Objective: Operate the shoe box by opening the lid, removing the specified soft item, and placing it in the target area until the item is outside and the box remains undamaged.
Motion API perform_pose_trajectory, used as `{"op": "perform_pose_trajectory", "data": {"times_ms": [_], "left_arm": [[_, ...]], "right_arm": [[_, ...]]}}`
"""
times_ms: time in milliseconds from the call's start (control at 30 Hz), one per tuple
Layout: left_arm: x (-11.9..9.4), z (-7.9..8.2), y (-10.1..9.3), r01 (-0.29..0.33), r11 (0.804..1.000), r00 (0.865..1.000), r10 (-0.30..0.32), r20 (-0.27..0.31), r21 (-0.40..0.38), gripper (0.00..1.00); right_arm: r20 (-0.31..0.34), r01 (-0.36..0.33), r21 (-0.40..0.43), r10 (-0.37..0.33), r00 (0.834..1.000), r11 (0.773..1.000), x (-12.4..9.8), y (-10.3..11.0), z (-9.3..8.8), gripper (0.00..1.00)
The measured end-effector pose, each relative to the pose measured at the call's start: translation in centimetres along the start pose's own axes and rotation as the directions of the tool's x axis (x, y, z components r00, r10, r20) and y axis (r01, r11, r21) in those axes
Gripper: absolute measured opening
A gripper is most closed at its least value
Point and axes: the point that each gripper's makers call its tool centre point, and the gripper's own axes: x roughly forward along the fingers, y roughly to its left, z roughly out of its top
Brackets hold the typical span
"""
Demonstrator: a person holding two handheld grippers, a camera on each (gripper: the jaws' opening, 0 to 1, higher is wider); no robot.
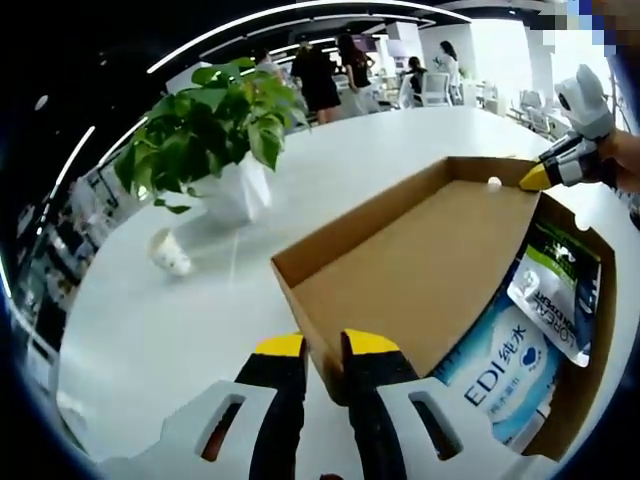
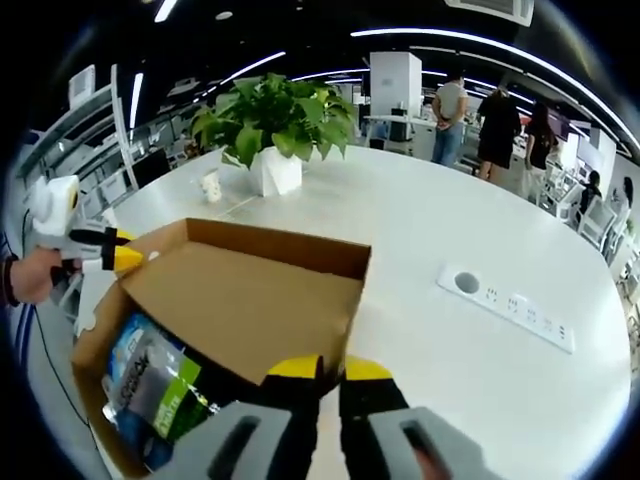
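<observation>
The left gripper (image 1: pixel 325 350) has black jaws capped with yellow tips, set on pale grey slotted mounts. The right gripper (image 2: pixel 330 375) looks the same: black jaws, yellow tips, grey slotted bases. A dark band circles the person's wrist (image 2: pixel 10 282).

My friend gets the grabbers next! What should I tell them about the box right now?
Left gripper: shut on the lid's near corner.
Right gripper: shut on the lid's other corner, also seen at.
Shoe box sits on the white table, lid raised partway.
Soft packets lie inside.
Done: lid lifted.
Left: swing the lid fully back, pull out the soft item, set it on the table.
</observation>
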Motion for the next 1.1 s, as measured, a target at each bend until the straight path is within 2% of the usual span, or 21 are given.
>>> {"op": "perform_pose_trajectory", "data": {"times_ms": [300,433,633,1100], "left_arm": [[0.0,-0.1,0.0,-0.003,1.0,1.0,0.003,-0.005,0.007,0.13],[0.1,-0.1,0.1,0.004,1.0,1.0,-0.004,-0.005,-0.012,0.14],[-0.1,-0.7,-0.4,0.015,1.0,1.0,-0.015,-0.016,-0.007,0.15],[-0.5,-1.1,-0.7,0.021,1.0,0.999,-0.021,-0.029,-0.014,0.15]], "right_arm": [[-0.004,0.001,0.012,-0.001,1.0,1.0,0.0,0.0,-0.2,0.02],[-0.005,0.006,0.015,-0.006,1.0,1.0,0.0,0.1,-0.2,0.02],[-0.009,0.018,0.021,-0.018,1.0,1.0,0.0,0.1,-0.4,0.02],[-0.003,0.015,0.036,-0.015,1.0,0.999,-0.5,0.1,-0.6,0.02]]}}
